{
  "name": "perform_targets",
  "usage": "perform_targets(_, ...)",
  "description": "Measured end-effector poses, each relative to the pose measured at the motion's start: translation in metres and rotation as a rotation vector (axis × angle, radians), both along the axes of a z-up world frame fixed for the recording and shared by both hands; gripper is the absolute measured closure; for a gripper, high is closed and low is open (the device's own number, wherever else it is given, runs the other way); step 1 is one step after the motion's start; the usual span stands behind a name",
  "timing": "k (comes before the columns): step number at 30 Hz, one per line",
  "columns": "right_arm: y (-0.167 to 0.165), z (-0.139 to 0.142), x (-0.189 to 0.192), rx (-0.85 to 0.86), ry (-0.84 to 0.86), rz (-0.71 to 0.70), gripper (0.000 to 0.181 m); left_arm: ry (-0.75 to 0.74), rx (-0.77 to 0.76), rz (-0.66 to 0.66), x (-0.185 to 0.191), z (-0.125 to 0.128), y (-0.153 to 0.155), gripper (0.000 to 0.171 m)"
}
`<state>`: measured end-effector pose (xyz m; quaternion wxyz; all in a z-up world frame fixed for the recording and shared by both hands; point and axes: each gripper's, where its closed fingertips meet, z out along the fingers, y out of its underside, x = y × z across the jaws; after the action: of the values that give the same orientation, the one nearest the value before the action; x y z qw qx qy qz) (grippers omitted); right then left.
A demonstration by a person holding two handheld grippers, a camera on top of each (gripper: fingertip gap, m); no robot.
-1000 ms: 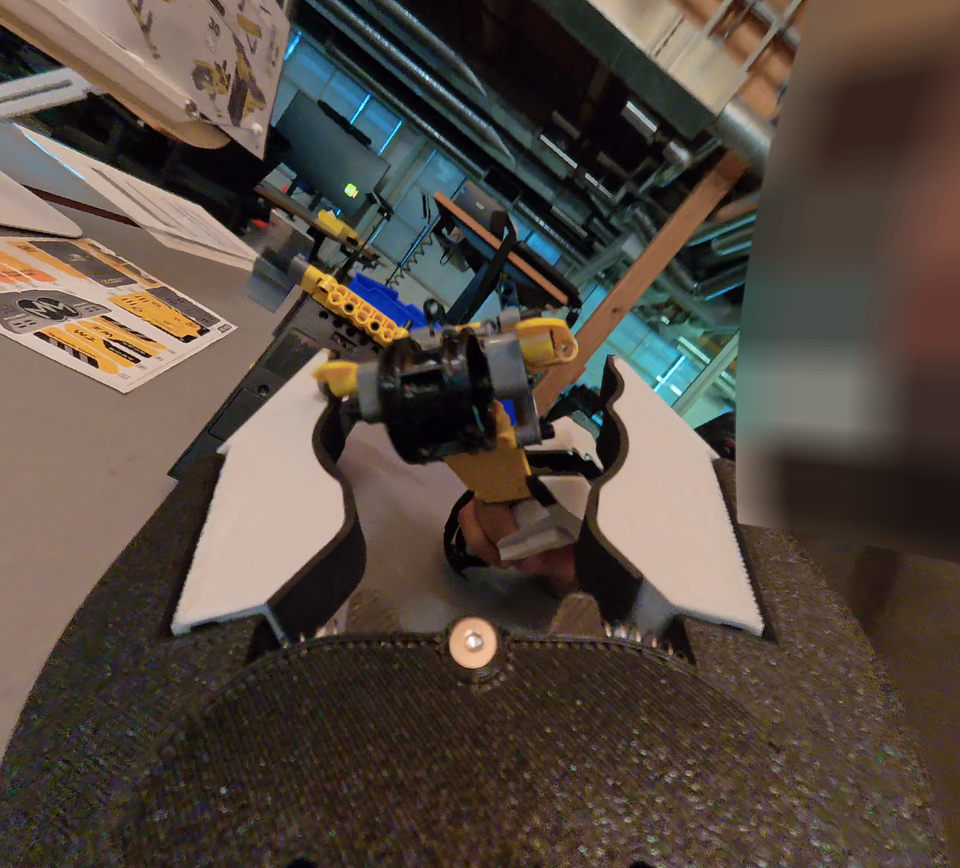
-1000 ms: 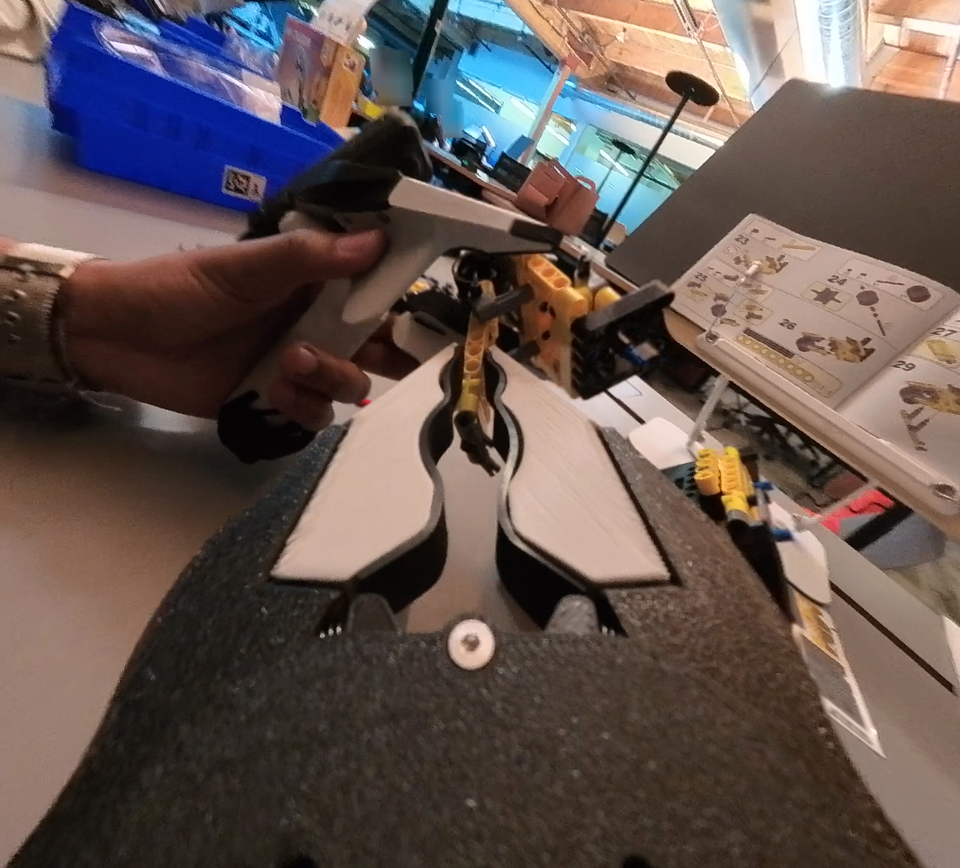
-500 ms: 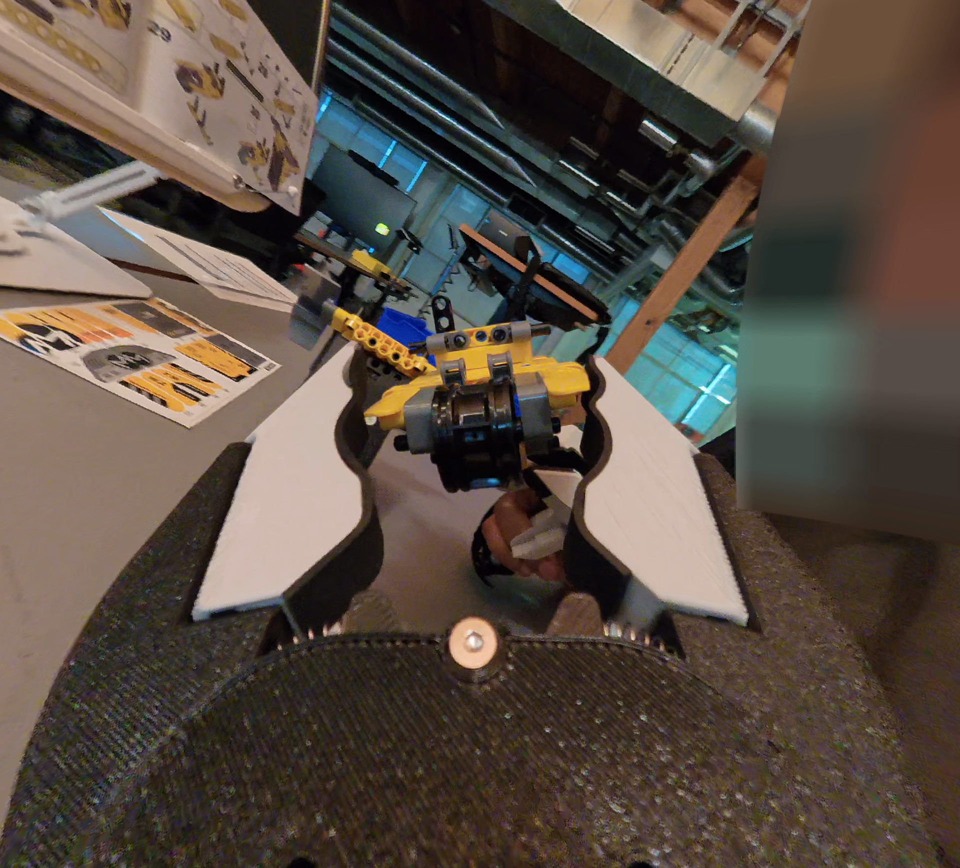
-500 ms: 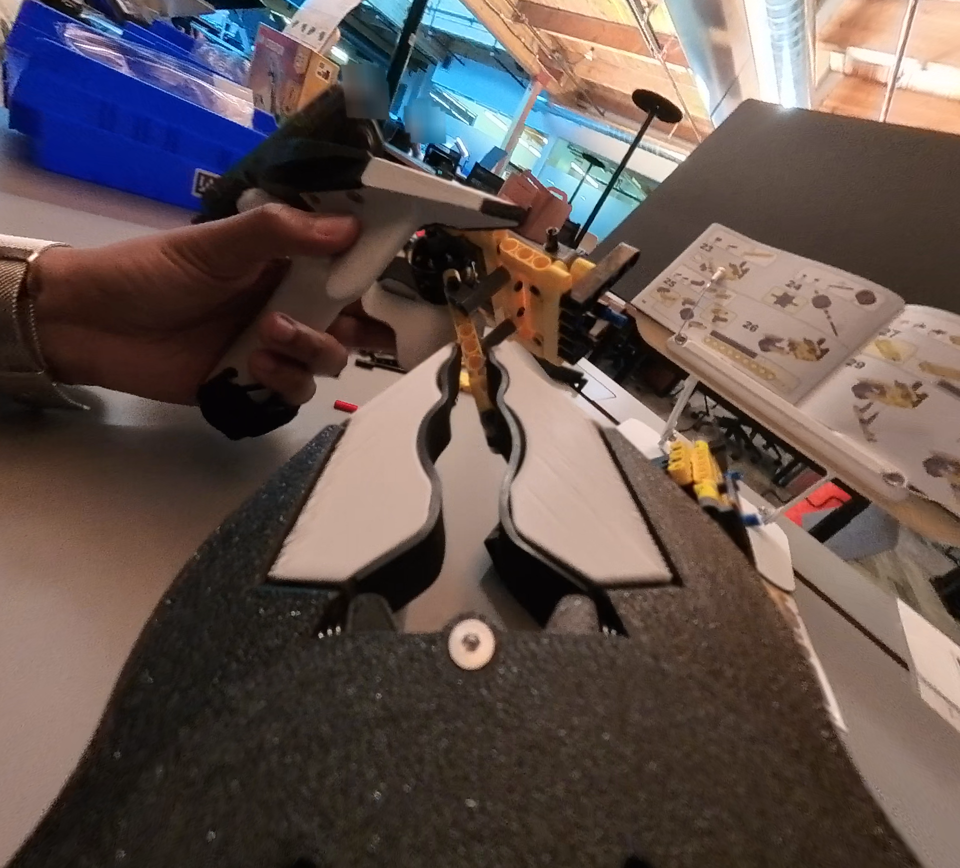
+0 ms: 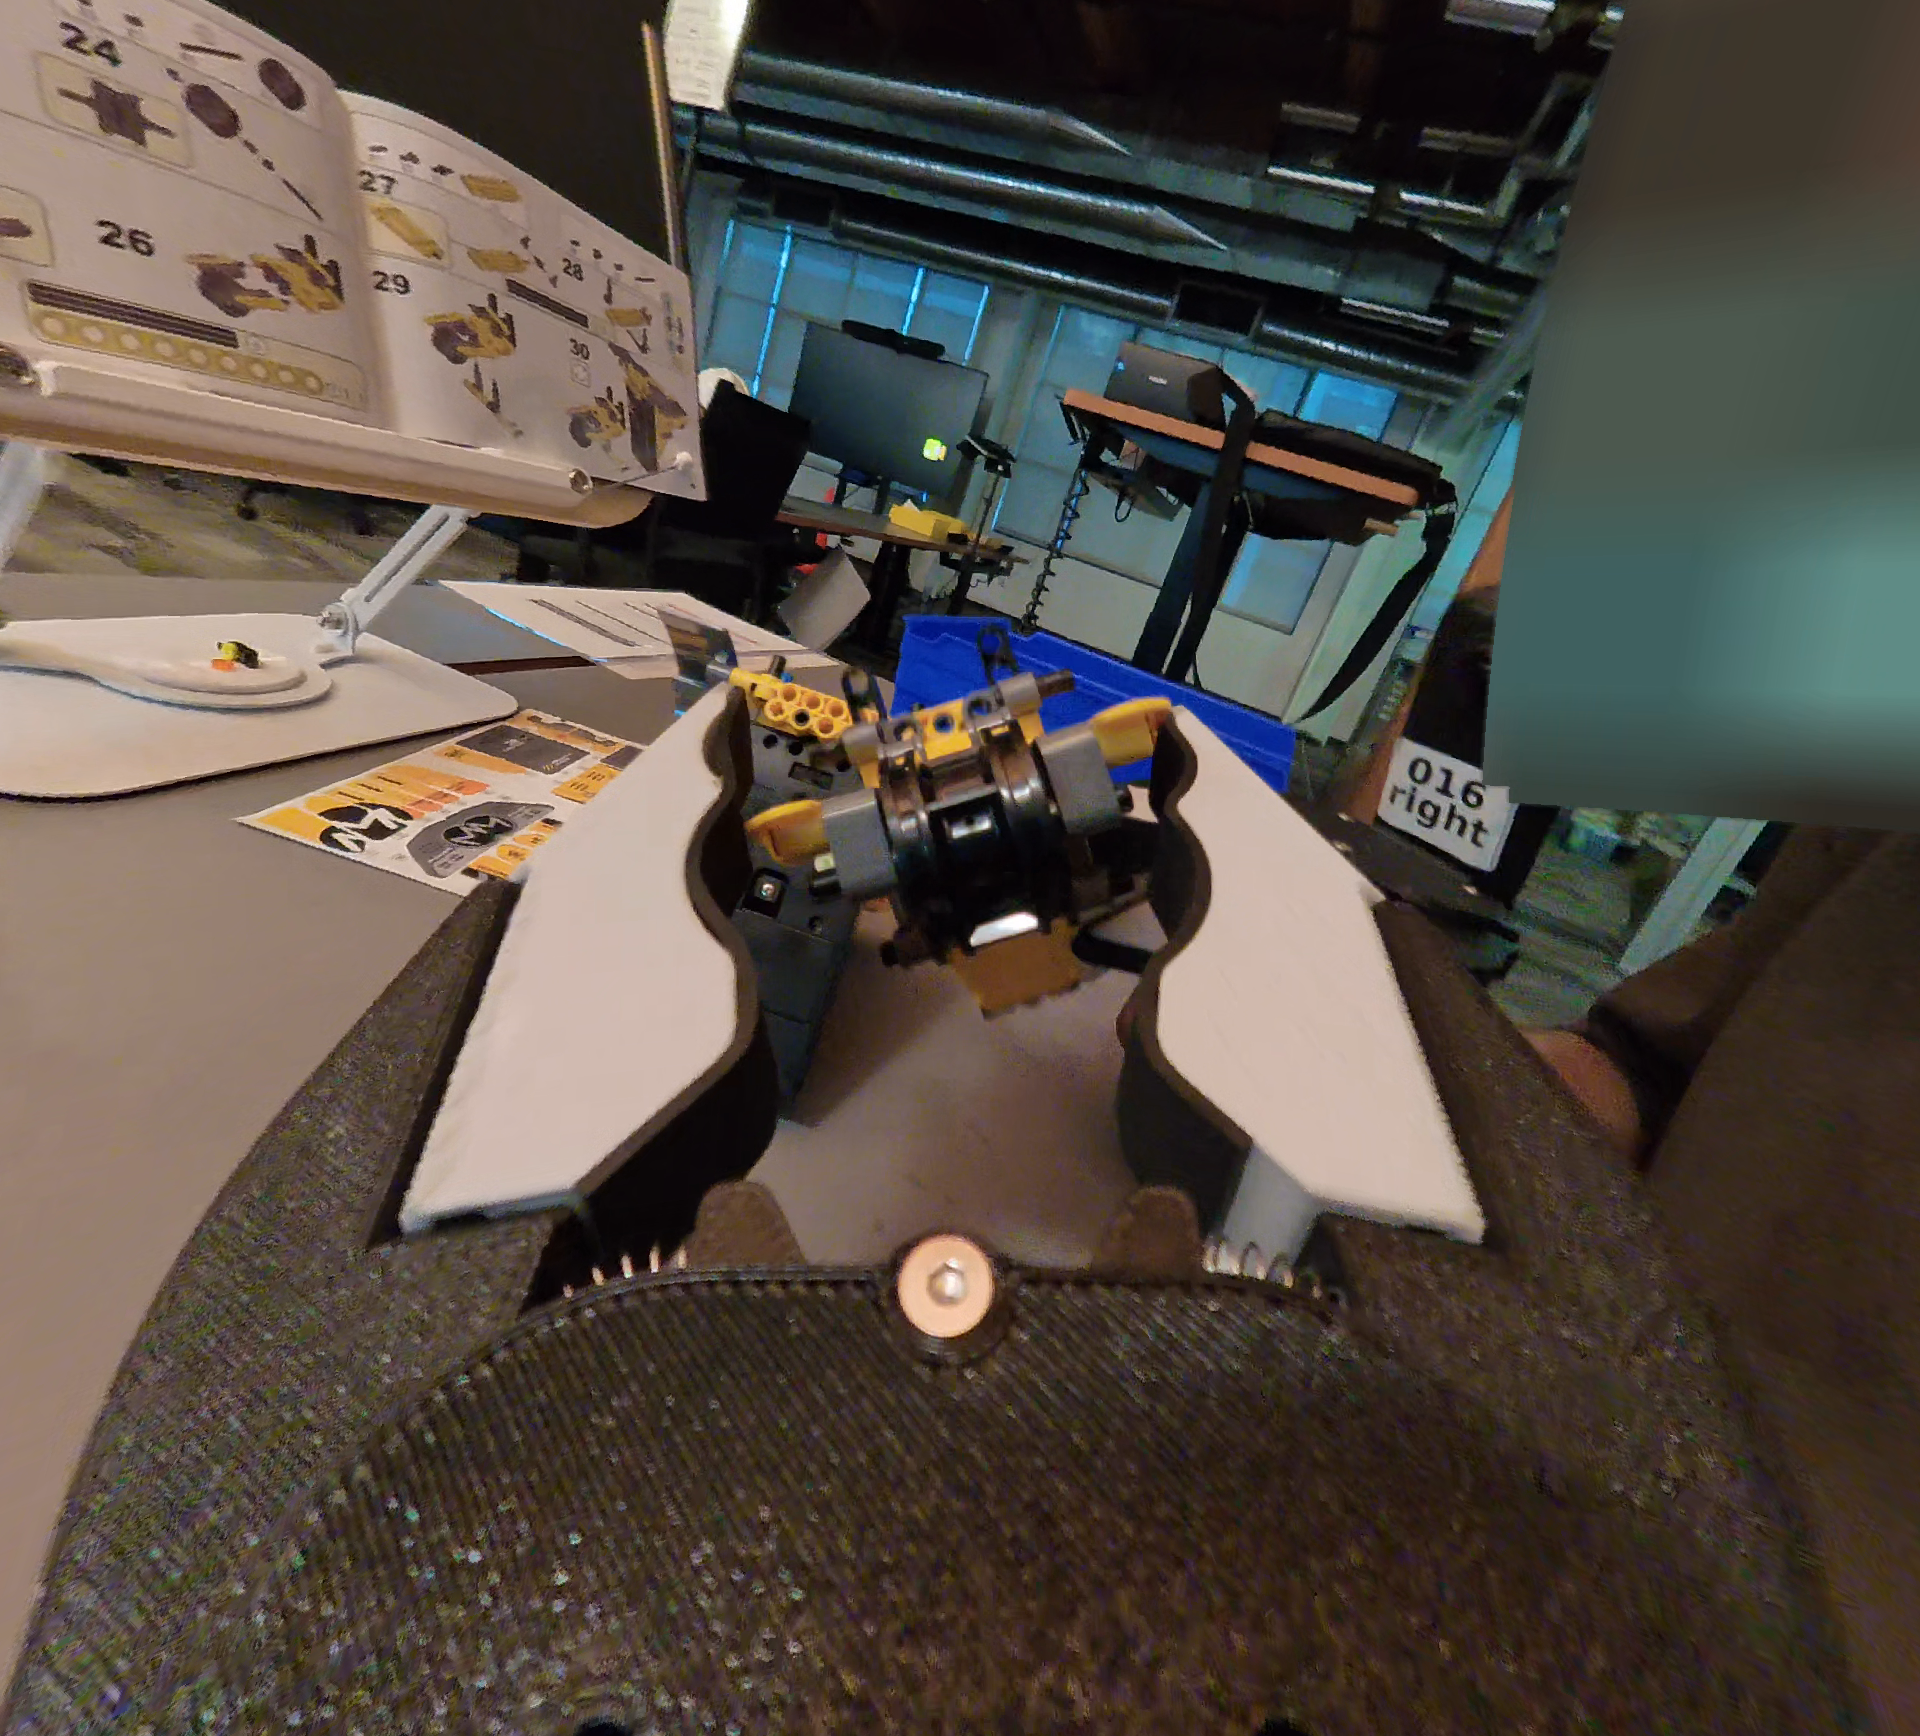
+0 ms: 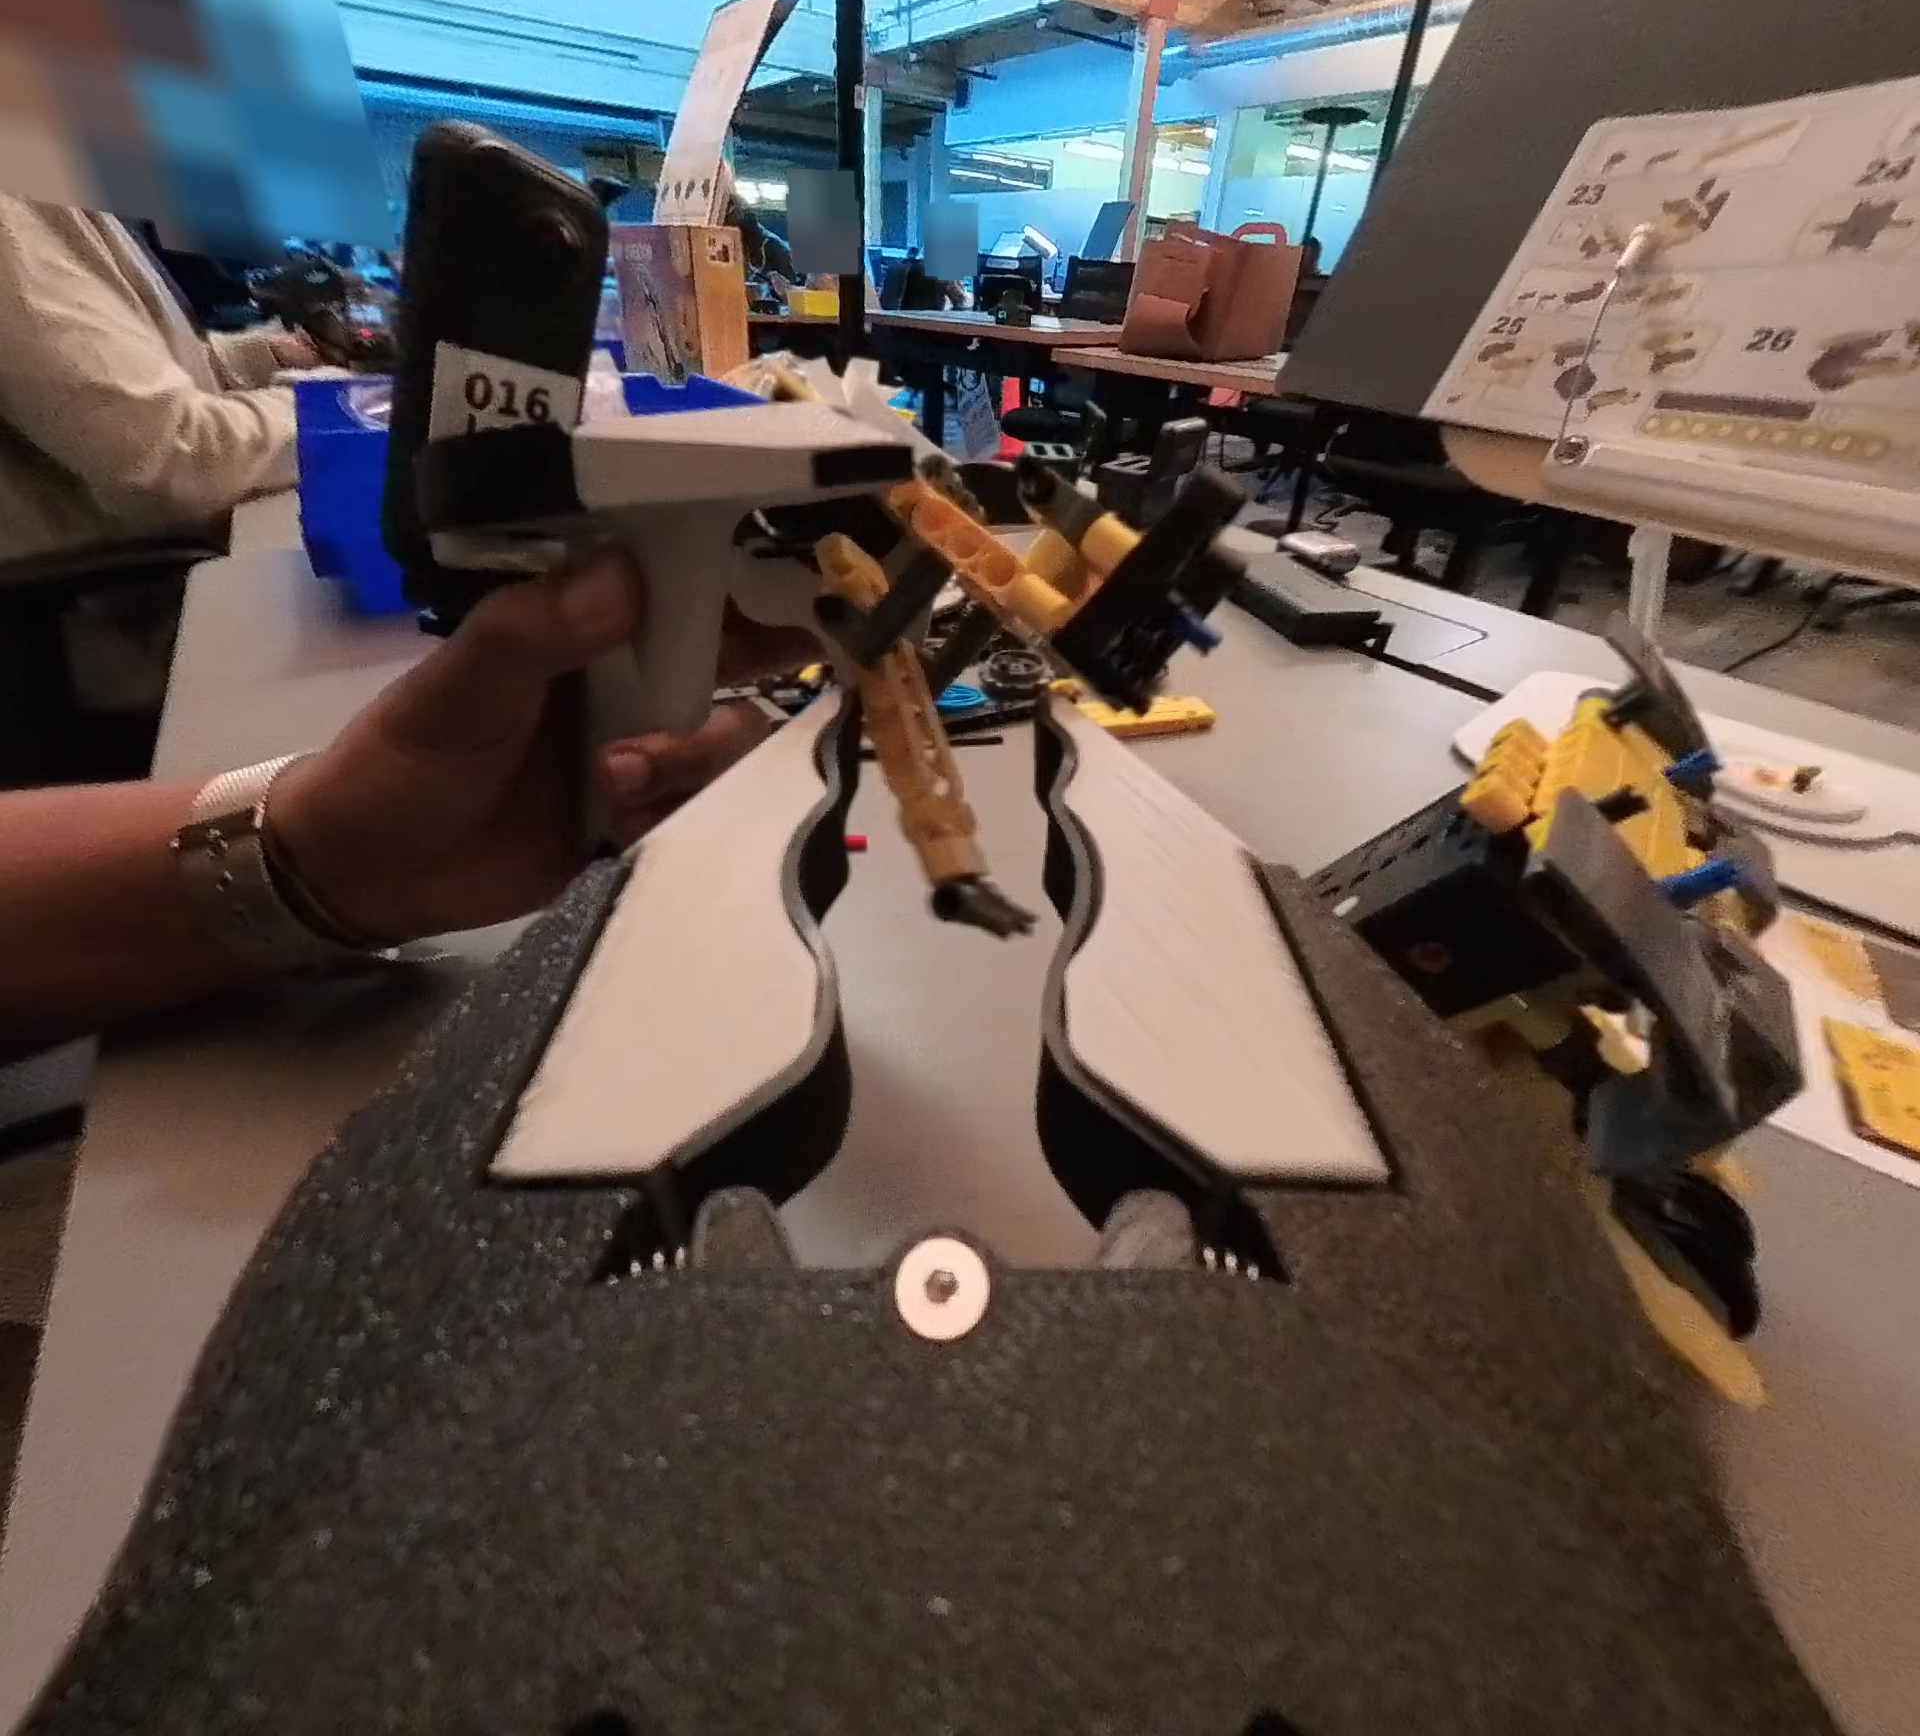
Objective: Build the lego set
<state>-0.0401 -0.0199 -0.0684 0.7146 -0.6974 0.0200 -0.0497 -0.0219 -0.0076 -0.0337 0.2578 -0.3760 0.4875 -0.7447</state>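
My left gripper (image 5: 945, 730) is shut on a small brick assembly (image 5: 966, 834) of yellow, grey and black parts, held above the table by its two ends. The right wrist view shows that gripper (image 6: 862, 471) in a person's hand (image 6: 468, 751), with the assembly (image 6: 997, 564) at its tips. A long yellow beam (image 6: 920, 751) of the assembly hangs down between the fingers of my right gripper (image 6: 940, 730). The right jaws stand apart and neither finger touches the beam.
A larger black and yellow brick model (image 6: 1558, 907) lies on the grey table (image 5: 156, 1011) right of my right gripper. An open instruction booklet (image 5: 312, 284) rests on a white stand (image 5: 208, 720). A sticker sheet (image 5: 447, 803) and a blue bin (image 5: 1091, 699) lie beyond. The gap from one gripper's tips to the other's is roughly 4 centimeters.
My right gripper's jaws have opened off the yellow beam, which they pinched before. The left gripper has kept its hold and tilted the assembly. Both views have swung down toward level.
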Motion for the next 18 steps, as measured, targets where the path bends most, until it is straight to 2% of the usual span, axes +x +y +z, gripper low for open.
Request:
perform_targets(3,-0.003,0.003,0.002,0.021,0.016,0.004,0.152,0.005,0.017,-0.019,0.0,-0.002,-0.006,0.105)
perform_targets(5,-0.005,0.008,0.001,0.047,0.017,0.013,0.151,0.001,0.004,-0.038,-0.002,-0.001,-0.007,0.117)
perform_targets(8,-0.005,0.011,-0.005,0.067,0.039,0.051,0.149,0.018,0.005,-0.049,-0.001,-0.006,-0.01,0.117)
perform_targets(11,-0.007,0.013,-0.002,0.074,-0.005,0.013,0.152,0.028,0.005,-0.067,-0.001,-0.008,-0.017,0.117)
perform_targets(18,-0.003,-0.002,0.001,-0.035,-0.139,-0.032,0.156,0.034,0.014,-0.046,0.0,-0.011,-0.016,0.116)
